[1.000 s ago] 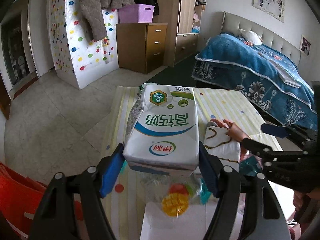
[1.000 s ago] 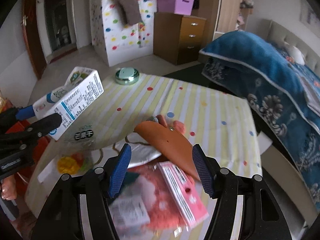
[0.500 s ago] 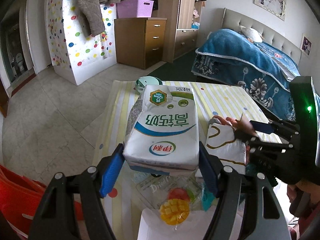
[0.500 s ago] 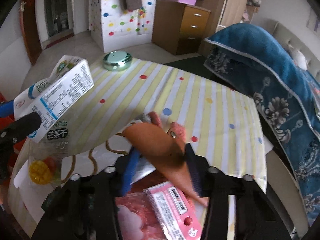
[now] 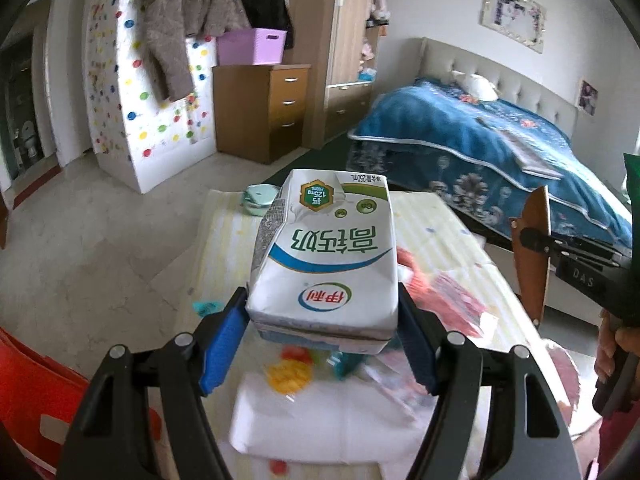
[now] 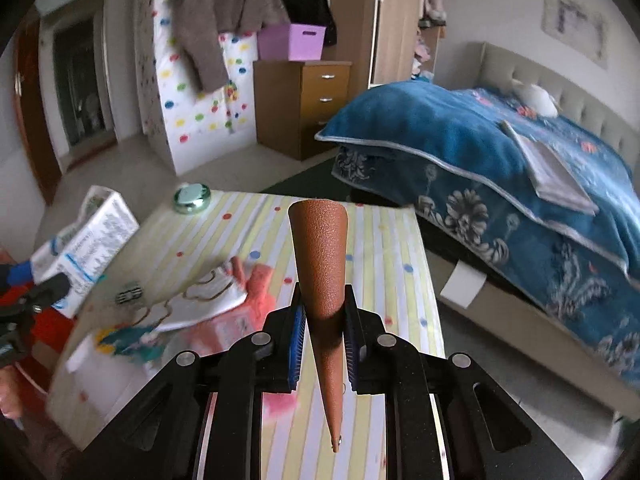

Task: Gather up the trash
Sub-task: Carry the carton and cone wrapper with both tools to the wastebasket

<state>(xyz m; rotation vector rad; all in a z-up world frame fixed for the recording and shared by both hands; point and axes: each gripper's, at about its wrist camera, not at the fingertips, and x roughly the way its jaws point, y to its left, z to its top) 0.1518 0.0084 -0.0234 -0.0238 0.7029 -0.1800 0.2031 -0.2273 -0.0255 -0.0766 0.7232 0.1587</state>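
Observation:
My left gripper [image 5: 322, 316] is shut on a white and green milk carton [image 5: 326, 252] and holds it above the striped table [image 5: 440, 236]. The carton also shows at the left of the right wrist view [image 6: 86, 240]. My right gripper [image 6: 323, 320] is shut on a brown cone-shaped wrapper [image 6: 322, 264], lifted above the table; the cone shows in the left wrist view [image 5: 532, 256] too. Pink snack packets [image 6: 244, 312], a white bag with brown lines [image 6: 208, 300] and a dried-mango packet [image 5: 290, 372] lie on the table.
A green round tin [image 6: 192, 199] sits at the table's far corner. A red bin [image 5: 36, 400] stands low at the left. A bed with a blue blanket [image 6: 500, 168] lies right of the table. A wooden drawer chest [image 5: 260, 112] stands behind.
My right gripper closed on the brown cone and lifted it off the table, turning it upright. My left gripper kept hold of the milk carton and rose slightly.

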